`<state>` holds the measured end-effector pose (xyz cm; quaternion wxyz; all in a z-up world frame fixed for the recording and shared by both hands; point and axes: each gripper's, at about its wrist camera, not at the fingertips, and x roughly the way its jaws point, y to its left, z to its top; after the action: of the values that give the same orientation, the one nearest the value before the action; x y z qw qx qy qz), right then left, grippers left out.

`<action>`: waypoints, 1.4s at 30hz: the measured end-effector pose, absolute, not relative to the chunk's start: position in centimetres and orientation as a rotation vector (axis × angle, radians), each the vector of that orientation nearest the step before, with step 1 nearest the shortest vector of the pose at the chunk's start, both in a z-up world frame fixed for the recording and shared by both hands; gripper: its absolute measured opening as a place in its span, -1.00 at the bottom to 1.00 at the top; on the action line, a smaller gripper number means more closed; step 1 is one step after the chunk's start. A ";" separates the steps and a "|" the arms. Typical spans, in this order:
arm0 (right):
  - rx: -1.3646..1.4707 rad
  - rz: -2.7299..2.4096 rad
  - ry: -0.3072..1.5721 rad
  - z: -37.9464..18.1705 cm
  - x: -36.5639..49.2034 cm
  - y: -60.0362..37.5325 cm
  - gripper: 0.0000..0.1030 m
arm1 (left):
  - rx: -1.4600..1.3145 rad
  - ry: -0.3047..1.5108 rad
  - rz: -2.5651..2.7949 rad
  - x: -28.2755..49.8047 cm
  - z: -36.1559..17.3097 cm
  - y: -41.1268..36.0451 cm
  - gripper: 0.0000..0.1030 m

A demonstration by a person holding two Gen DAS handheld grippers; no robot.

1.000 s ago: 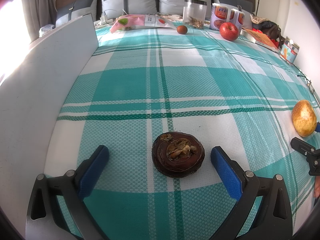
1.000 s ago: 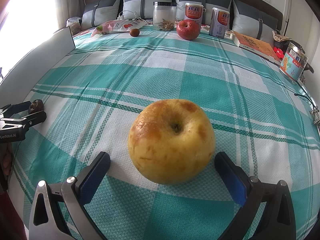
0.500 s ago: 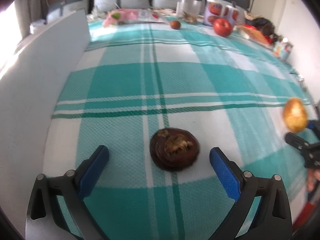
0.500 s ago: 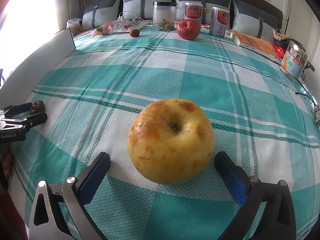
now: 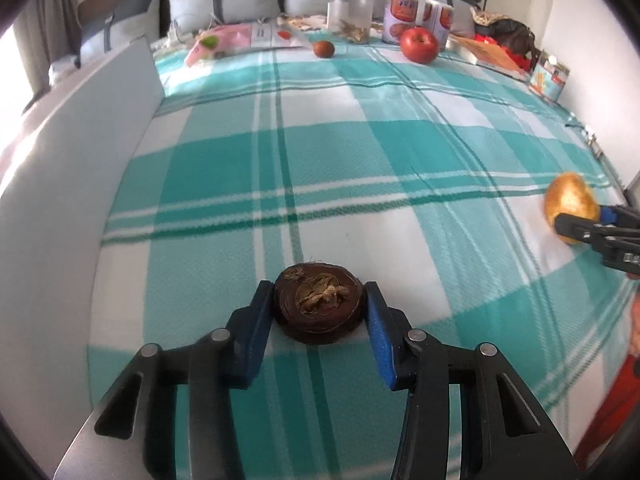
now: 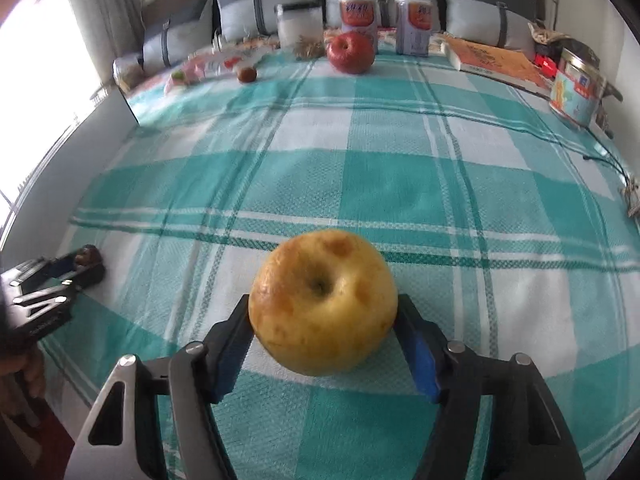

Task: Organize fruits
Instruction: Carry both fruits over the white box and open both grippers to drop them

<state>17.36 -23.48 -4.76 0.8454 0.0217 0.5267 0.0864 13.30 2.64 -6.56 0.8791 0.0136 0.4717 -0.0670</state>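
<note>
My left gripper point(image 5: 319, 304) is shut on a dark brown round fruit point(image 5: 319, 307) with a dry tan centre, at the near edge of the teal plaid cloth point(image 5: 340, 152). My right gripper point(image 6: 323, 312) is shut on a yellow apple point(image 6: 322, 301) with brown spots. The yellow apple also shows in the left wrist view point(image 5: 570, 206) at the far right, and the brown fruit in the right wrist view point(image 6: 87, 257) at the far left. A red apple point(image 5: 419, 45) and a small brown fruit point(image 5: 323, 49) lie at the far end.
A white board point(image 5: 80, 152) stands along the left edge. At the far end are a glass jar point(image 5: 349, 13), two tins point(image 5: 418, 14), a pink packet point(image 5: 224, 42) and grey pillows. A book point(image 6: 496, 60) and a colourful tin point(image 6: 574, 90) lie far right.
Both grippers have closed from wide open: the left one onto the dark brown fruit, the right one onto the yellow apple. Both views have shifted slightly.
</note>
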 end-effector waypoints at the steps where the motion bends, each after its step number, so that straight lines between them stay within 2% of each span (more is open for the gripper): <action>1: 0.048 0.184 1.122 -4.7 17.3 -23.5 0.31 | -0.007 0.983 -0.145 12.8 -6.1 3.1 -0.11; 8: 0.336 0.314 1.139 -2.5 16.2 -23.3 0.30 | -0.383 0.962 -0.236 6.9 -0.9 7.6 -0.11; 13: 0.396 0.477 1.135 0.7 16.8 -18.0 0.30 | -0.526 0.873 -0.239 3.1 4.6 12.6 -0.11; 17: 0.369 0.622 1.102 4.1 17.5 -11.7 0.31 | -0.620 0.794 -0.118 1.9 7.8 20.5 -0.11; 21: 0.268 0.808 1.062 7.7 17.7 -2.5 0.30 | -0.645 0.810 0.090 2.0 6.8 27.6 -0.11; 25: 0.122 0.937 1.019 10.0 17.2 6.5 0.31 | -0.587 0.957 0.231 3.5 3.1 30.8 -0.11; 29: -0.064 1.024 1.040 9.4 16.6 14.7 0.31 | -0.543 1.081 0.273 4.2 -0.2 30.9 -0.11; 34: -0.338 0.970 1.054 6.3 16.8 21.8 0.31 | -0.494 1.102 0.283 3.6 -0.9 30.0 -0.09; 35: -0.375 0.954 1.056 5.6 16.9 22.5 0.31 | -0.487 1.100 0.288 3.5 -0.9 29.9 -0.03; 38: -0.397 0.919 1.064 4.2 17.8 23.2 0.33 | -0.427 1.080 0.307 3.4 -0.6 28.9 0.33; 39: -0.365 0.912 1.041 4.5 18.1 22.9 0.36 | -0.410 1.074 0.319 3.5 -0.4 28.7 0.41; 40: -0.340 0.903 1.024 5.0 18.4 22.1 0.59 | -0.387 1.056 0.338 3.3 -0.1 28.5 0.50; 41: -0.313 0.892 1.005 5.6 18.6 21.6 0.91 | -0.378 1.035 0.343 3.0 0.3 28.3 0.52; 42: -0.273 0.887 0.965 6.9 18.8 20.2 1.00 | -0.376 1.007 0.339 2.7 0.9 28.0 0.53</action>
<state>18.83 20.18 6.86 0.7843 -0.1265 0.4471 0.4111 2.69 28.01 0.86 0.8454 -0.1780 0.4774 0.1605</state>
